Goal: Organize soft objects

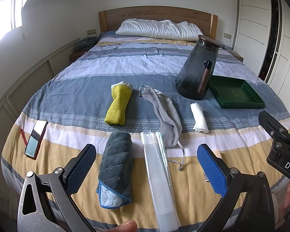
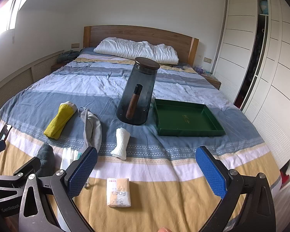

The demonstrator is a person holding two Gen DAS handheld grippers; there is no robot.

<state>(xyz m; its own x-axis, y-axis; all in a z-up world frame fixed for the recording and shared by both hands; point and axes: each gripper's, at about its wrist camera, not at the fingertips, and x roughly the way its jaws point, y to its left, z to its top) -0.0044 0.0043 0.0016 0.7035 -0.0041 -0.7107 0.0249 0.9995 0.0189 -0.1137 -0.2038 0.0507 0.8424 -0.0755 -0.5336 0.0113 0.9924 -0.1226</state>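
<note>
plush grey towel rolled beside waffle-weave white cloth

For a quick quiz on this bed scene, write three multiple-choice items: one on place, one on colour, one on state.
1. Where does the green tray sit?
A. right of the glass jug
B. on the pillow
C. under the phone

2. What colour is the rolled towel beside the grey cloth pouch?
A. red
B. yellow
C. black

3. How is the left gripper?
A. shut on a towel
B. open, holding nothing
C. shut on the tray

Answers: A, the tray lies just right of the jug; B, the roll is yellow; B, its blue pads stand wide apart.
</note>
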